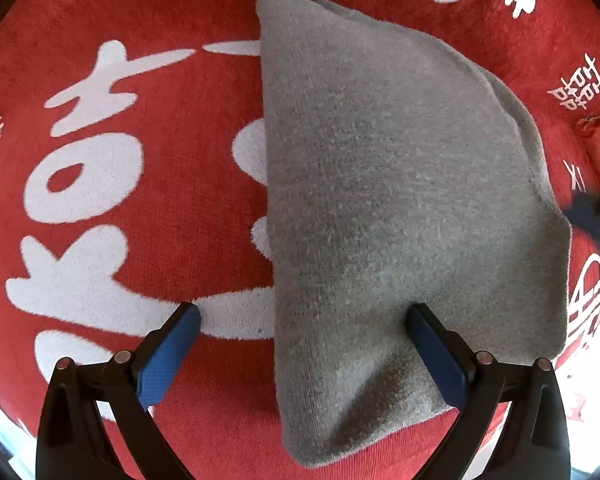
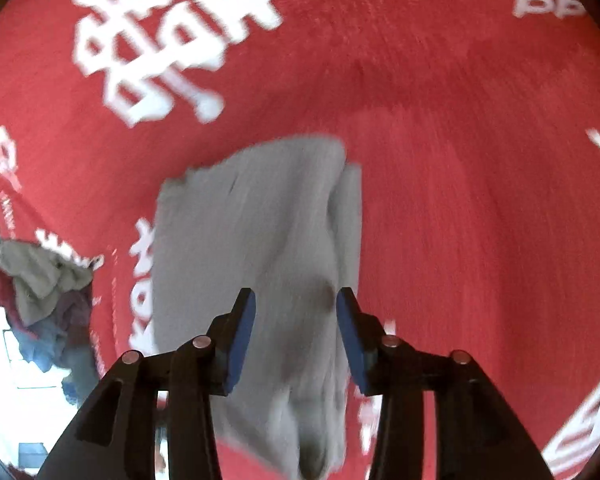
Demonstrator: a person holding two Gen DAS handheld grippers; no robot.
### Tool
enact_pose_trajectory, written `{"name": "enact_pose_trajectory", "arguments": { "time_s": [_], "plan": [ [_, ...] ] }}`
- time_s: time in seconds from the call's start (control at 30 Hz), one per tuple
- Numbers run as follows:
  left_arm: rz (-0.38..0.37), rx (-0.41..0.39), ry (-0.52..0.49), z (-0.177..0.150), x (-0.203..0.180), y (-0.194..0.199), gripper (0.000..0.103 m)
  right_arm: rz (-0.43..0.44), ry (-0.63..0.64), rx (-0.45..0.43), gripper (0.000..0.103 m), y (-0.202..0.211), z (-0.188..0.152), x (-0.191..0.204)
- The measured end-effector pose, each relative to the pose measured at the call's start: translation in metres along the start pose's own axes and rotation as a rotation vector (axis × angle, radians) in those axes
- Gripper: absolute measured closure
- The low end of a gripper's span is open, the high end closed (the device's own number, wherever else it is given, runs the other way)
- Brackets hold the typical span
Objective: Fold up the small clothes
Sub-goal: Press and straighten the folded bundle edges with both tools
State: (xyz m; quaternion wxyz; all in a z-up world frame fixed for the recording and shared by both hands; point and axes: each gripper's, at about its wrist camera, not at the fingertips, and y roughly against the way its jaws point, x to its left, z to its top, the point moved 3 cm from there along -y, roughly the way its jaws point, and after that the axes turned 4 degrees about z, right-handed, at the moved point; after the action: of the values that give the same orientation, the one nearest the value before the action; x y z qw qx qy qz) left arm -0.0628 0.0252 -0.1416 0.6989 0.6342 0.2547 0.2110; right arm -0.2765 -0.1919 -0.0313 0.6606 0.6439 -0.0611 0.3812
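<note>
Grey garment: folded, lying flat on the red cloth with white characters.
Left gripper: fingers wide apart, holding nothing, one pad over the garment.
Right gripper: fingers part open, empty, above the garment.
Clothes pile: near the cloth's edge.

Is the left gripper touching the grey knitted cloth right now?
Touching. In the left wrist view, the left gripper's right-hand finger pad presses into the grey knitted cloth.

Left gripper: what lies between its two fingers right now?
In the left wrist view, the left gripper stands open over the red cloth, with the grey garment's left edge between its fingers.
</note>
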Motion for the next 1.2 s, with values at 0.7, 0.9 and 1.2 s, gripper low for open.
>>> {"name": "enact_pose_trajectory", "arguments": {
  "time_s": [0.7,0.9,1.2],
  "plan": [
    [0.125,0.023,-0.121,-0.003,0.002,0.012,0.0,-0.129,-0.1,0.067,0.085,-0.008,-0.083,-0.024],
    [0.136,0.023,-0.134,-0.009,-0.004,0.009,0.0,-0.174,-0.051,0.054,0.079,0.0,-0.082,-0.011],
    [0.145,0.03,-0.133,-0.017,-0.026,0.015,0.0,-0.162,-0.096,0.0,0.078,0.02,-0.073,-0.018]
  ]
}}
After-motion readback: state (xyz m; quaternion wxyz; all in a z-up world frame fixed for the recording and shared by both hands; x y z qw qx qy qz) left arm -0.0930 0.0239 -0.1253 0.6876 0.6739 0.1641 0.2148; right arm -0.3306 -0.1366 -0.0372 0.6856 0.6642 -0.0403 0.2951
